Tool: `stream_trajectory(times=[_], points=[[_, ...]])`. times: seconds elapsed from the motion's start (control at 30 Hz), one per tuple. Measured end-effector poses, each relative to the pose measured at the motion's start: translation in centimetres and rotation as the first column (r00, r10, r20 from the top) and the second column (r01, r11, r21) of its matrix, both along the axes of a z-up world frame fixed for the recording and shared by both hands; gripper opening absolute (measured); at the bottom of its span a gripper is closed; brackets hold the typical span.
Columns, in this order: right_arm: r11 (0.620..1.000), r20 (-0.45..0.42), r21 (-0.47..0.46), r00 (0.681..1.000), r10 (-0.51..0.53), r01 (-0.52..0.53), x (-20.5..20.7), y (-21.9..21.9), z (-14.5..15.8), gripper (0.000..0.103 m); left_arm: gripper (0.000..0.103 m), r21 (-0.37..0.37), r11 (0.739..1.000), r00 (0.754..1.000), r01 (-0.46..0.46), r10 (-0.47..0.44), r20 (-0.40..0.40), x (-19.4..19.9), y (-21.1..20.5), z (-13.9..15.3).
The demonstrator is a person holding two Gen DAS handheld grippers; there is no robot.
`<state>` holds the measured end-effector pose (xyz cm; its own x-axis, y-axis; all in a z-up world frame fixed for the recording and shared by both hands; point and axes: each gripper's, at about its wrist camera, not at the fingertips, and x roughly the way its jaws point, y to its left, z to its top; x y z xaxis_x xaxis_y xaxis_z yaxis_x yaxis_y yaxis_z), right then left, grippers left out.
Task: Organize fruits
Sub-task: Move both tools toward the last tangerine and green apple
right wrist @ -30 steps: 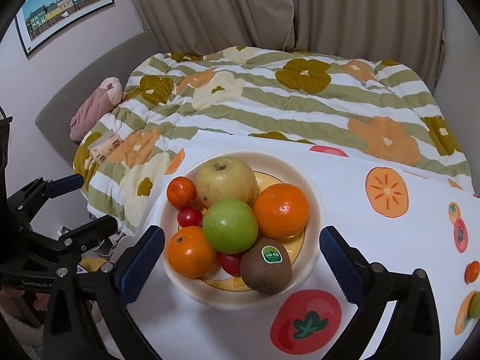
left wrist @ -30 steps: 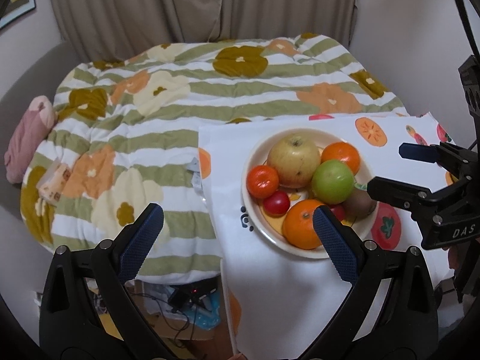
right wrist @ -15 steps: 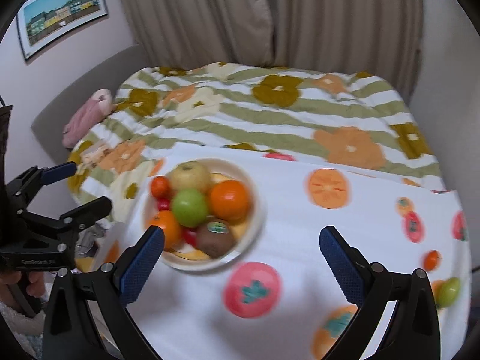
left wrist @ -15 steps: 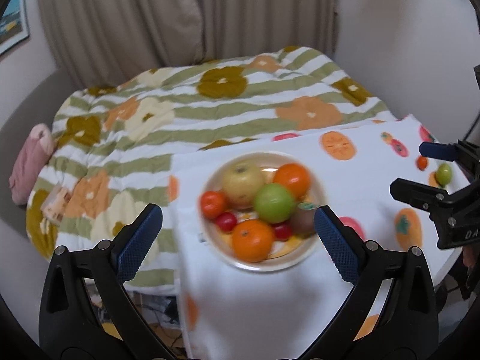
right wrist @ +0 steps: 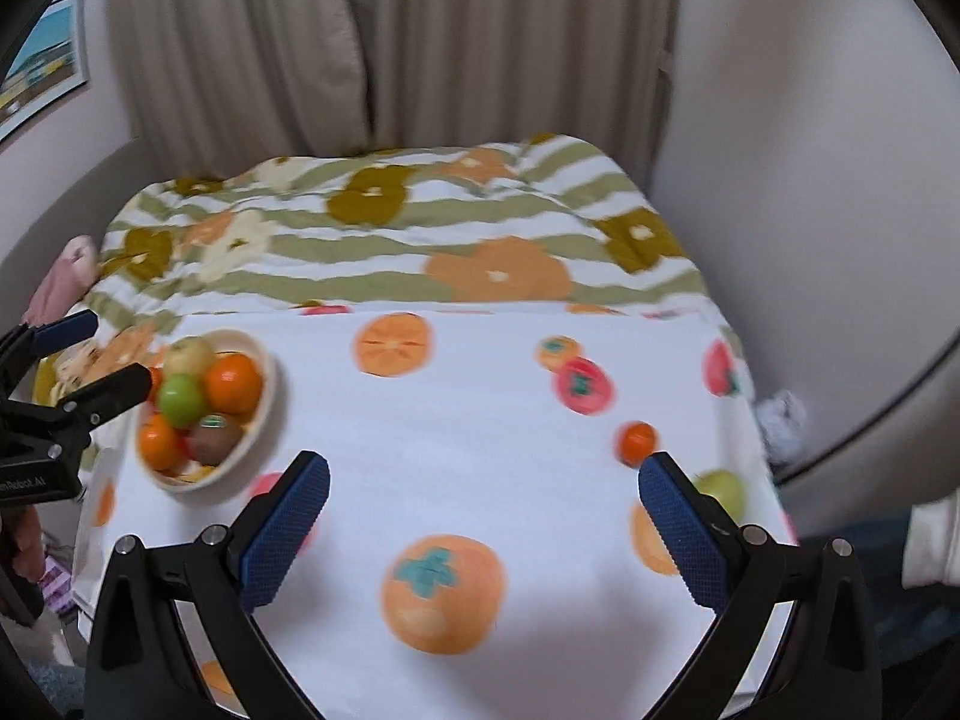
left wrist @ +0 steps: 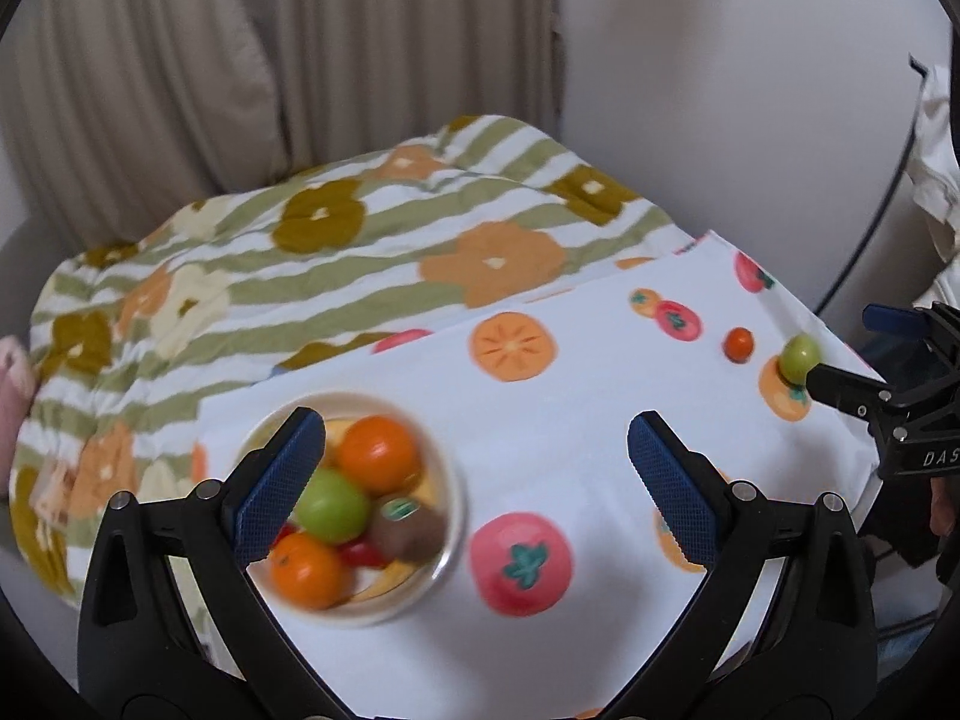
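Note:
A cream bowl [left wrist: 447, 516] [right wrist: 264, 414] holds oranges, a green apple [left wrist: 333, 507] [right wrist: 179, 399], a kiwi [left wrist: 411, 531], a yellow apple and small red fruits. It stands at the table's left end. A small orange fruit [left wrist: 738, 345] [right wrist: 636, 441] and a small green fruit [left wrist: 801, 354] [right wrist: 723, 492] lie loose at the right end. My left gripper [left wrist: 474, 480] is open and empty above the bowl's right side. My right gripper [right wrist: 483, 528] is open and empty, its right finger just beside the green fruit.
The table wears a white cloth [right wrist: 480, 420] printed with flat persimmons and tomatoes. Behind it lies a bed with a striped floral quilt [right wrist: 390, 240], then curtains. A wall is close on the right.
Both grippers have swung to the right and pulled back. The bowl has slid to the left in both views, and the two loose fruits at the right end are nearer the right gripper.

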<state>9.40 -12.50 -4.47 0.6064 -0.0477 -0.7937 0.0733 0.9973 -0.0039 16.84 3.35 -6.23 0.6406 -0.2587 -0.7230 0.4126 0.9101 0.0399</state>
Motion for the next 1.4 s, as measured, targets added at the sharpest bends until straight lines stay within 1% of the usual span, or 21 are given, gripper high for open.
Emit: stream_trajectory(times=[0.13,0.2,0.27,0.33,0.37,0.5,0.63,0.67,0.73,0.8,0.83,0.9,1.0,1.07,1.13,1.17,1.2,1.23,1.27,1.37,1.4], points=[[0.996,-0.011,0.019,0.996,-0.089,0.089,-0.7,-3.2,-0.6,0.103,0.103,0.007,0.997,0.997,0.080,-0.080,-0.018,1.1,-3.7,-1.0],[0.988,-0.017,0.028,0.988,-0.152,0.152,-1.0,-4.8,-1.0,0.103,0.103,0.010,0.993,0.993,0.116,-0.116,-0.025,1.8,-5.5,-1.5],[0.972,-0.036,0.069,0.974,-0.224,0.226,-1.2,-6.4,-1.6,0.103,0.103,0.013,0.988,0.987,0.155,-0.154,-0.033,2.4,-7.3,-2.3],[0.946,-0.057,0.123,0.953,-0.296,0.301,-1.4,-8.3,-2.3,0.103,0.103,0.016,0.980,0.980,0.198,-0.197,-0.041,3.1,-9.4,-3.0],[0.934,-0.064,0.133,0.943,-0.326,0.331,-1.5,-9.0,-2.6,0.103,0.103,0.016,0.976,0.975,0.218,-0.217,-0.045,3.4,-10.3,-3.3],[0.894,-0.085,0.150,0.906,-0.414,0.422,-1.6,-11.3,-3.7,0.103,0.103,0.014,0.950,0.948,0.313,-0.311,-0.063,4.6,-14.5,-4.8],[0.860,-0.108,0.155,0.873,-0.475,0.487,-1.2,-12.5,-4.8,0.103,0.103,0.008,0.923,0.920,0.384,-0.382,-0.083,5.4,-17.6,-6.0],[0.852,-0.108,0.160,0.867,-0.487,0.499,-1.2,-12.7,-5.1,0.103,0.103,0.003,0.915,0.912,0.403,-0.401,-0.090,5.6,-18.5,-6.5],[0.826,-0.123,0.171,0.843,-0.524,0.538,-1.1,-13.4,-5.8,0.103,0.103,0.003,0.900,0.895,0.436,-0.433,-0.106,6.0,-20.2,-7.5],[0.804,-0.137,0.191,0.827,-0.546,0.563,-1.2,-13.7,-6.5,0.103,0.103,0.013,0.876,0.871,0.481,-0.476,-0.122,6.1,-22.1,-8.8],[0.792,-0.146,0.202,0.818,-0.557,0.576,-1.2,-13.9,-6.9,0.103,0.101,0.019,0.868,0.862,0.496,-0.490,-0.125,6.0,-22.7,-9.3],[0.774,-0.163,0.226,0.806,-0.569,0.592,-1.2,-14.4,-7.8,0.103,0.098,0.039,0.841,0.836,0.539,-0.530,-0.141,5.9,-24.2,-10.5],[0.752,-0.178,0.260,0.796,-0.579,0.605,-1.2,-14.9,-8.8,0.103,0.095,0.057,0.813,0.810,0.579,-0.567,-0.149,5.6,-25.6,-11.7],[0.740,-0.179,0.270,0.787,-0.590,0.616,-1.2,-15.2,-9.2,0.103,0.089,0.066,0.795,0.793,0.603,-0.589,-0.156,5.5,-26.7,-12.6],[0.725,-0.180,0.284,0.777,-0.603,0.628,-1.2,-15.4,-9.6,0.103,0.087,0.074,0.778,0.777,0.624,-0.608,-0.163,5.6,-27.5,-13.2],[0.717,-0.181,0.290,0.772,-0.609,0.634,-1.2,-15.6,-9.8,0.103,0.083,0.079,0.768,0.768,0.635,-0.617,-0.169,5.6,-28.0,-13.6],[0.710,-0.182,0.295,0.767,-0.615,0.640,-1.1,-15.8,-10.0,0.103,0.081,0.082,0.762,0.762,0.642,-0.623,-0.176,5.8,-28.5,-14.0],[0.701,-0.181,0.302,0.761,-0.623,0.646,-1.1,-16.0,-10.3,0.103,0.076,0.083,0.757,0.757,0.648,-0.628,-0.181,5.8,-28.8,-14.2],[0.695,-0.179,0.309,0.757,-0.628,0.649,-1.1,-16.1,-10.5,0.100,0.073,0.084,0.752,0.752,0.653,-0.633,-0.183,5.9,-29.2,-14.3],[0.674,-0.182,0.330,0.745,-0.641,0.661,-0.8,-16.5,-11.1,0.098,0.065,0.092,0.734,0.736,0.672,-0.651,-0.183,5.8,-29.9,-14.9],[0.668,-0.183,0.335,0.741,-0.646,0.665,-0.8,-16.6,-11.3,0.098,0.064,0.094,0.729,0.731,0.679,-0.657,-0.186,5.8,-30.1,-15.2]])
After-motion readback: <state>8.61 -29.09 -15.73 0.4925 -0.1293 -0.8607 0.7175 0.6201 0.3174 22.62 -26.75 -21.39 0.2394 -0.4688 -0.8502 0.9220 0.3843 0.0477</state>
